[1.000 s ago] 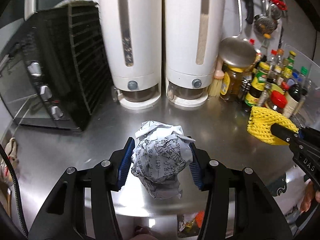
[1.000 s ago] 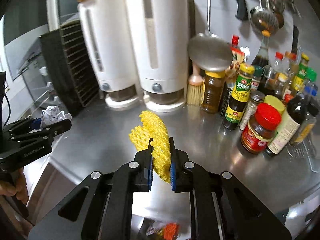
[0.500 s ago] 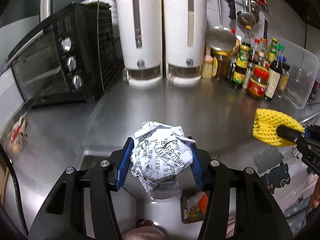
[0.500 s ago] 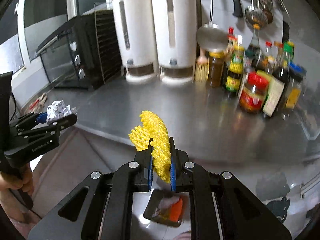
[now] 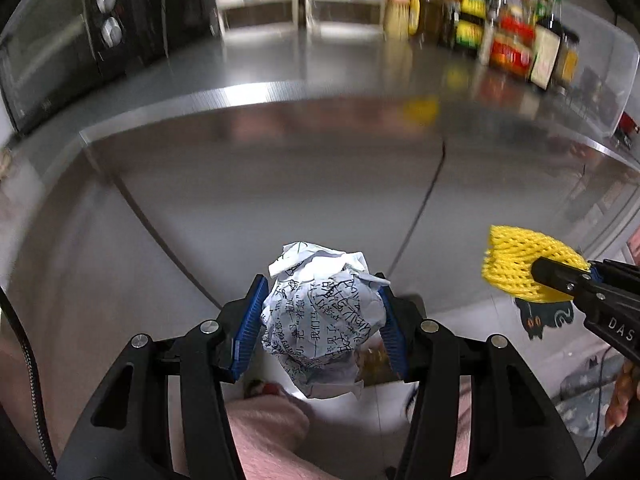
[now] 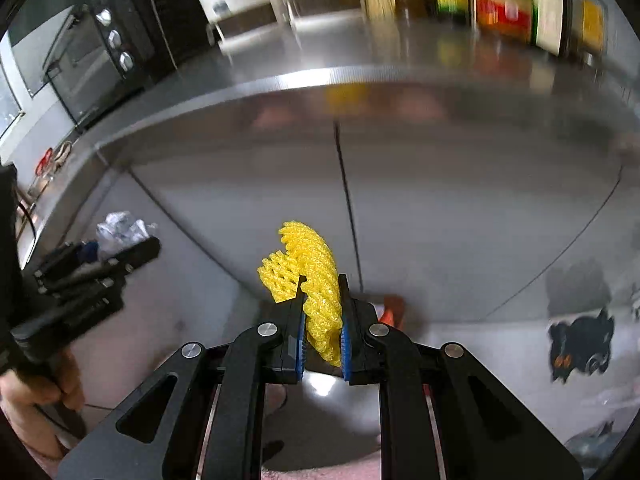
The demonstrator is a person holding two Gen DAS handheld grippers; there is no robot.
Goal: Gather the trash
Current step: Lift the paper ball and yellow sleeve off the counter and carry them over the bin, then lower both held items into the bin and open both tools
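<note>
1. The crumpled printed paper [image 5: 320,320] sits at 6 o'clock in the left wrist view, pressed between the blue pads of the left tool [image 5: 322,322], whose jaws stand half apart around it.
2. The yellow foam net [image 6: 318,296] is pinched in the nearly closed right tool [image 6: 323,332].
3. Both hang in front of the steel surface [image 5: 280,92], its bottles [image 5: 516,40] at 1 o'clock.

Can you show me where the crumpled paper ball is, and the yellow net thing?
crumpled paper ball [image 5: 322,316]: left wrist view, middle of its printed face.
yellow foam net [image 6: 318,280]: right wrist view, mesh above the pads.
</note>
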